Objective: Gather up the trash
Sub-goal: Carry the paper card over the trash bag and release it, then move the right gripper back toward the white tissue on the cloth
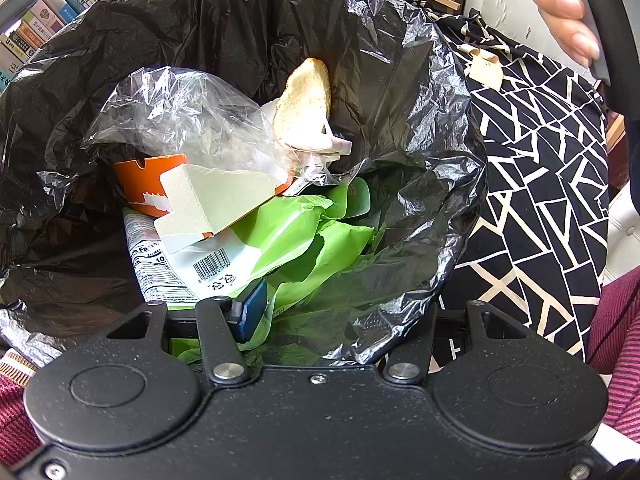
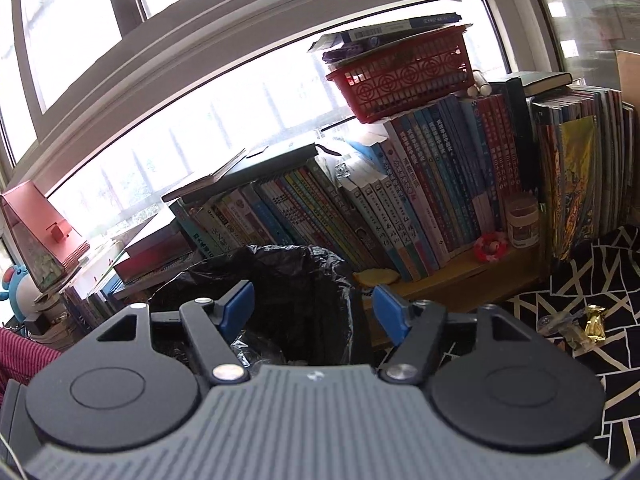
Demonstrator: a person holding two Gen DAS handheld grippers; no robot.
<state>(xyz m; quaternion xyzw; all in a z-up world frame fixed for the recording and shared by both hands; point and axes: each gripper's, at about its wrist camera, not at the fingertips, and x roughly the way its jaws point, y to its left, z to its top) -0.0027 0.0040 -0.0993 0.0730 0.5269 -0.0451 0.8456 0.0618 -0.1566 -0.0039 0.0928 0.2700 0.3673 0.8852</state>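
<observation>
In the left wrist view I look down into a bin lined with a black bag. Inside lie a slice of bread, a clear plastic bag, an orange and white carton and green wrappers. My left gripper sits at the near rim. Its left blue pad is inside the bag, the bag's edge hides its right finger, and the jaws look shut on that rim. My right gripper hovers over the bin, open, nothing between its pads.
A black and white patterned cloth covers the table to the right. A gold wrapper and a clear scrap lie on it. Books and a red basket stand behind the bin. A hand shows at top right.
</observation>
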